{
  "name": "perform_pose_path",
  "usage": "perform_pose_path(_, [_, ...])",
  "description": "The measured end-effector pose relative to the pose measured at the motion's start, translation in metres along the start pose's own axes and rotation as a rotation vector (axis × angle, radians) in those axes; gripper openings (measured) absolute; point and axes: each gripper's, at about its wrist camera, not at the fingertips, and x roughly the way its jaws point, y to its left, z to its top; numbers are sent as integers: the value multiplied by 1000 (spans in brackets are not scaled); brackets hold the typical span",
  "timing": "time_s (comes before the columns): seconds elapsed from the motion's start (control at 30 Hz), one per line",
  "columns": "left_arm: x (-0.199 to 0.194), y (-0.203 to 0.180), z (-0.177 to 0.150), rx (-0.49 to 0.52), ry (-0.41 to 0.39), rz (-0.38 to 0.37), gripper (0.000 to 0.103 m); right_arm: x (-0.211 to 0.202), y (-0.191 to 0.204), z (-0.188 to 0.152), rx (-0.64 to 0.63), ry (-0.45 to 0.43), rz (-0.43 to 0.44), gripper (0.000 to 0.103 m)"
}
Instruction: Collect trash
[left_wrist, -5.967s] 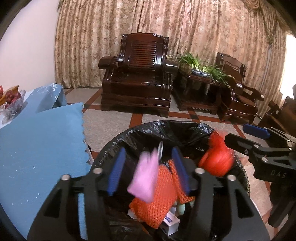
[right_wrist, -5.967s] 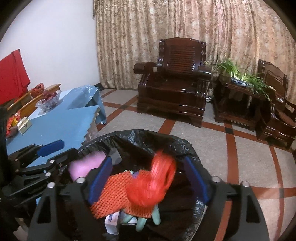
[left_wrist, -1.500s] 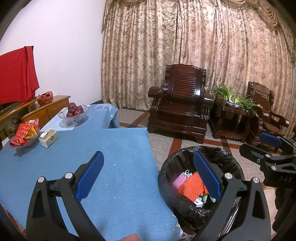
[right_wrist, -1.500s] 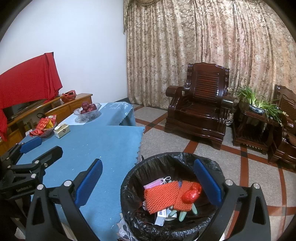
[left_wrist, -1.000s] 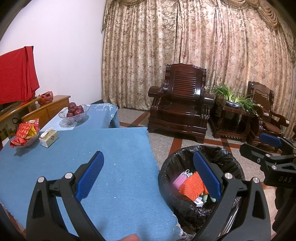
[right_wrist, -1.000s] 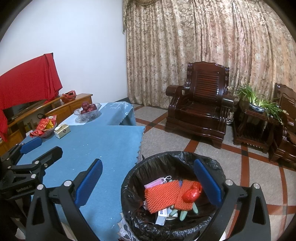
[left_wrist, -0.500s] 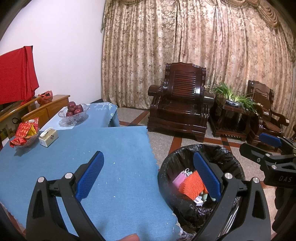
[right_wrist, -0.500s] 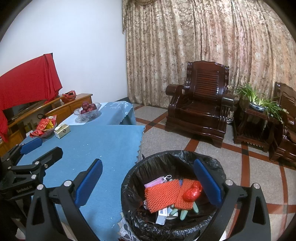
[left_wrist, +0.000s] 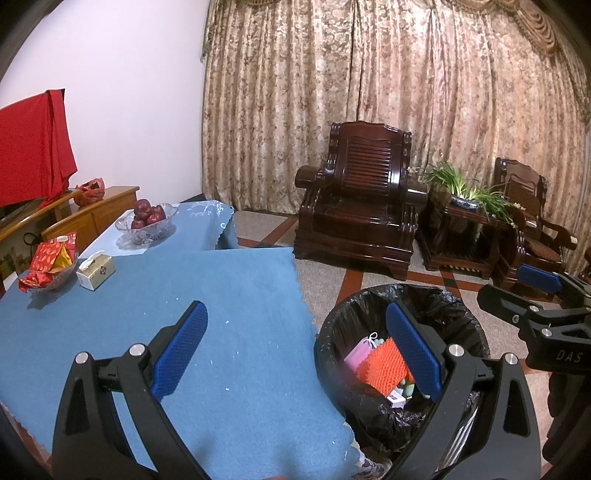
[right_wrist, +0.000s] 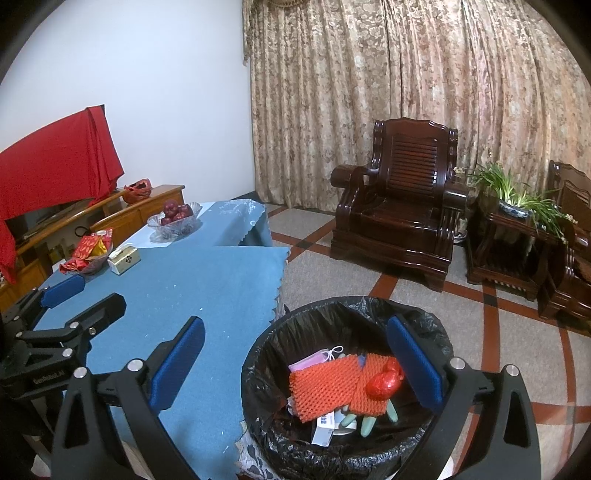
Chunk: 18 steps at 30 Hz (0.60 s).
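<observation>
Orange foam netting (right_wrist: 332, 387), pink mask (right_wrist: 314, 360) and red wrapper (right_wrist: 382, 382) already inside black-lined bin (right_wrist: 347, 310). Left tongs (left_wrist: 295, 347) and right tongs (right_wrist: 295, 363) spread apart, empty. Risk: snagging thin liner, tipping bin.

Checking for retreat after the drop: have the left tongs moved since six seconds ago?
Yes. The left tongs have pulled up and back from the trash bin, which now sits lower right beside the blue table.
</observation>
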Motion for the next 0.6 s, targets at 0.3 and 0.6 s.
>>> perform_pose_path(0.3, [0, 2, -8, 0, 3, -1, 95, 0, 2, -4, 2, 5, 0, 97])
perform_pose_path(0.6, [3, 2, -13, -1, 10, 4, 95, 3, 6, -10, 4, 14, 1, 97])
